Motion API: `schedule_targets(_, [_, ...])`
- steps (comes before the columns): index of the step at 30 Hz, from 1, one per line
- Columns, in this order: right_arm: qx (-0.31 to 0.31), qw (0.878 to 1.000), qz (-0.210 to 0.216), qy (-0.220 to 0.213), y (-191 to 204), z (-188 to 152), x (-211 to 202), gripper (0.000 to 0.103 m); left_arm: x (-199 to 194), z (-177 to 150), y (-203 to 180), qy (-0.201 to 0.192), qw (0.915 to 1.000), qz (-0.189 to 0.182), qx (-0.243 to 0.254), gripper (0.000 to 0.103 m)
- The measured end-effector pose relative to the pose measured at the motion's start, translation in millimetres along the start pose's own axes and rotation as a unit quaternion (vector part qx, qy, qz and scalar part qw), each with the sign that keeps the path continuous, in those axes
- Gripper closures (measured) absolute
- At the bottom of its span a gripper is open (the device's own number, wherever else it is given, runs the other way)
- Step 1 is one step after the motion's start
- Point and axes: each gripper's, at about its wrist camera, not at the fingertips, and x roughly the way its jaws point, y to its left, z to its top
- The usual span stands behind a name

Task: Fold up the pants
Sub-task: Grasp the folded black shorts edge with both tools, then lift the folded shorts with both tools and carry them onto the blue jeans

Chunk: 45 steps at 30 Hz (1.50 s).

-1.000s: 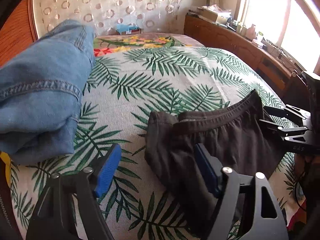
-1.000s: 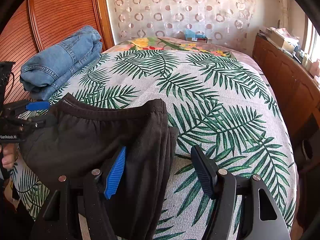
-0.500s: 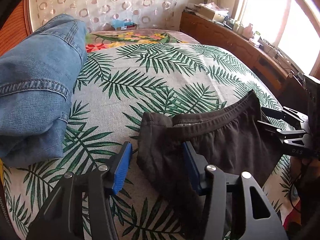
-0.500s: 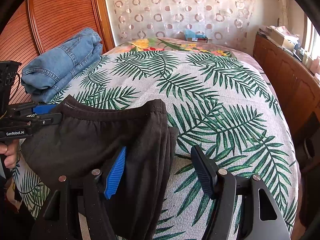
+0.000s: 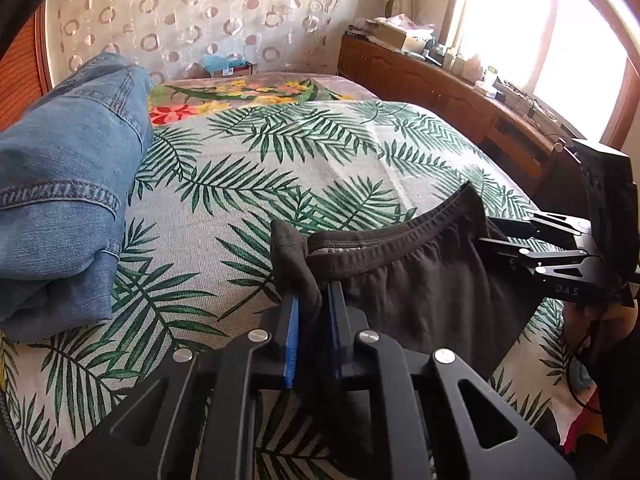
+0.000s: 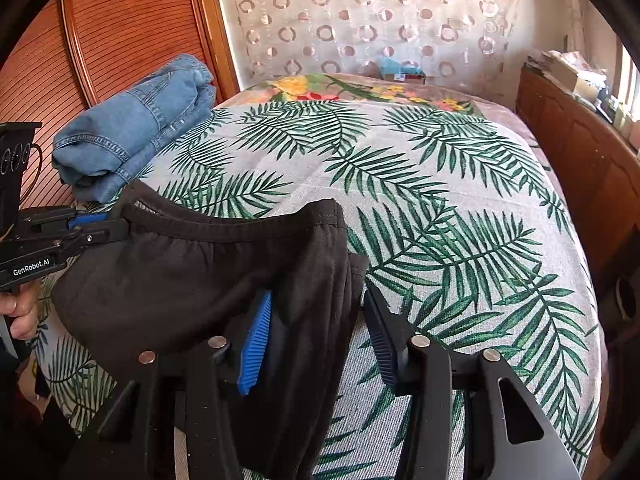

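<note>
A: What is the room looking like, going left to right?

B: A ribbed wooden door [image 6: 120, 32] is standing at the left, a curtain [image 6: 360, 16] with ring patterns is hanging behind the bed, and a long wooden cabinet [image 6: 568, 160] is running along the right, under a bright window [image 5: 560, 40]. The bed [image 6: 460, 184] is wearing a cover printed with green palm leaves. Folded blue jeans [image 6: 132, 128] are lying at its left edge, near the door.

A: And the pants?

B: The dark pants [image 6: 192, 276] are lying on the near part of the bed, to the right of the jeans and apart from them, waistband facing the curtain, and looking bunched and partly doubled over.

A: What are the tools doing?

B: The left tool [image 5: 311, 304] is closing, its blue pads pinching the waistband's left corner. The right tool [image 6: 316, 320] is closing too, with the right edge of the pants sitting between its fingers [image 6: 256, 332]; the right-hand pad is standing clear of the cloth.
</note>
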Motion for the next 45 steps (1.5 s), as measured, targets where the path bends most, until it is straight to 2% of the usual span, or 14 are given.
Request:
schedule_targets(2, [-0.003, 1.000, 0.009, 0.002, 1, 1, 0, 0.072, -6, 0, -3, -0.007, 1.0000, -0.002, 0.003, 0.091])
schedule_targets(3, [-0.002, 1.000, 0.013, 0.004, 1, 1, 0, 0.076, -9, 0, -5, -0.009, 0.9999, -0.005, 0.006, 0.091])
schedule_targets(5, [0.004, 1.000, 0.021, 0.008, -1, 3, 1, 0.091, -15, 2, -9, -0.019, 0.9997, -0.008, 0.010, 0.092])
schedule_targets(7, [0.012, 1.000, 0.028, 0.007, -1, 4, 0, 0.093, -21, 3, -12, -0.026, 0.9995, -0.011, 0.011, 0.092])
schedule_targets(18, [-0.016, 0.997, 0.004, -0.078, 18, 13, -53, 0.094, -61, 17, -25, -0.078, 0.9966, -0.014, 0.023, 0.093])
schedule_targets(27, [-0.026, 0.992, -0.001, -0.126, 26, 18, -91, 0.094, -87, 29, -32, -0.114, 0.9928, -0.003, 0.037, 0.093])
schedule_targets(36, [-0.048, 0.987, -0.001, -0.151, 36, 17, -111, 0.094, -108, 35, -33, -0.140, 0.9890, 0.011, 0.046, 0.093])
schedule_targets(45, [-0.071, 0.987, 0.014, -0.146, 42, 29, -88, 0.094, -99, 28, 0, -0.132, 0.9907, 0.026, 0.021, 0.093])
